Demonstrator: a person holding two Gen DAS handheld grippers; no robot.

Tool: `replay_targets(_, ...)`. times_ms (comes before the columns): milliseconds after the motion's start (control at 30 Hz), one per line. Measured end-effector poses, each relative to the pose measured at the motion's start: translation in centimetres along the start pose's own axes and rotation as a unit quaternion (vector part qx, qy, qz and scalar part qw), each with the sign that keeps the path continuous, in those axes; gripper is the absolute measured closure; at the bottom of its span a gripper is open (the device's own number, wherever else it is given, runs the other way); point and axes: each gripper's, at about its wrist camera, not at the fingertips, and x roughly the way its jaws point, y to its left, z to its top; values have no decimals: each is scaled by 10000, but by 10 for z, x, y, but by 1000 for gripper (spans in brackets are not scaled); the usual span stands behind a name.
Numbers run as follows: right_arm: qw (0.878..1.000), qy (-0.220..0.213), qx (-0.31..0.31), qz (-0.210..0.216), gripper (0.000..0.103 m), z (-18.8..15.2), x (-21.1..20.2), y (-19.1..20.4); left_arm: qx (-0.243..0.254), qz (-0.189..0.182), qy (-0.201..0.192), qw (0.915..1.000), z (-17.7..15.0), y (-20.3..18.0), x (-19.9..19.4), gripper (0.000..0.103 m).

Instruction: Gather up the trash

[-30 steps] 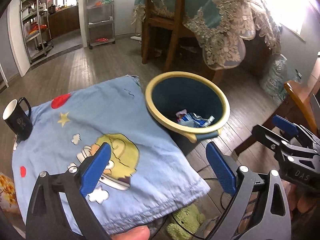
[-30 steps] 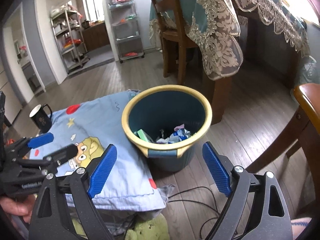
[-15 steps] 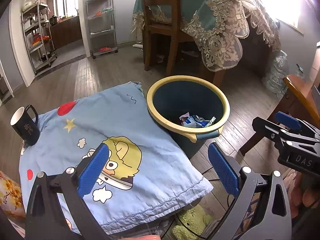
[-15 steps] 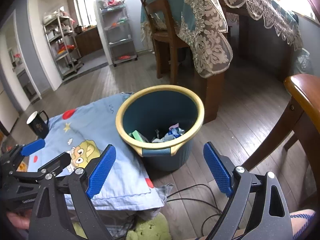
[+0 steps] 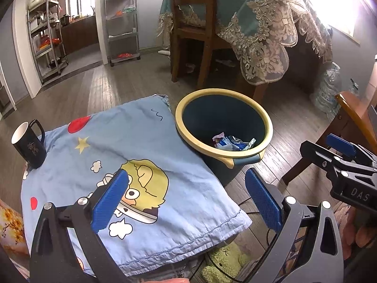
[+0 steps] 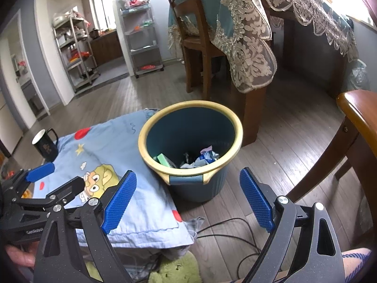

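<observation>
A dark blue bin with a yellow rim (image 5: 223, 151) (image 6: 191, 173) stands on the floor beside a low table covered by a blue cartoon cloth (image 5: 117, 165) (image 6: 106, 165). Crumpled wrappers (image 5: 232, 141) (image 6: 202, 158) and a green packet (image 6: 162, 159) lie in the bin. My left gripper (image 5: 186, 200) is open and empty above the cloth's front right corner. It also shows in the right wrist view (image 6: 55, 176). My right gripper (image 6: 188, 200) is open and empty, short of the bin. It also shows in the left wrist view (image 5: 329, 151).
A black mug (image 5: 29, 145) (image 6: 46, 145) stands on the cloth's far left corner. A wooden chair (image 5: 190, 26) and a lace-draped table (image 5: 264, 23) stand behind the bin. Another chair (image 6: 358, 127) is at right. Cables (image 6: 226, 231) and a green plush toy (image 5: 223, 264) lie on the floor.
Both grippers have drawn back and up a little from the bin and cloth. Both stay open and empty. Nothing else has moved.
</observation>
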Motion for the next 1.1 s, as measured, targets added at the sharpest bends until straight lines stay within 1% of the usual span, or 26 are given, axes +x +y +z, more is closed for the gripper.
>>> replay_targets(1100, 10000, 5, -20, 23, 13, -1, 1, 4, -19, -8, 54, 10000, 0, 0, 3, 6)
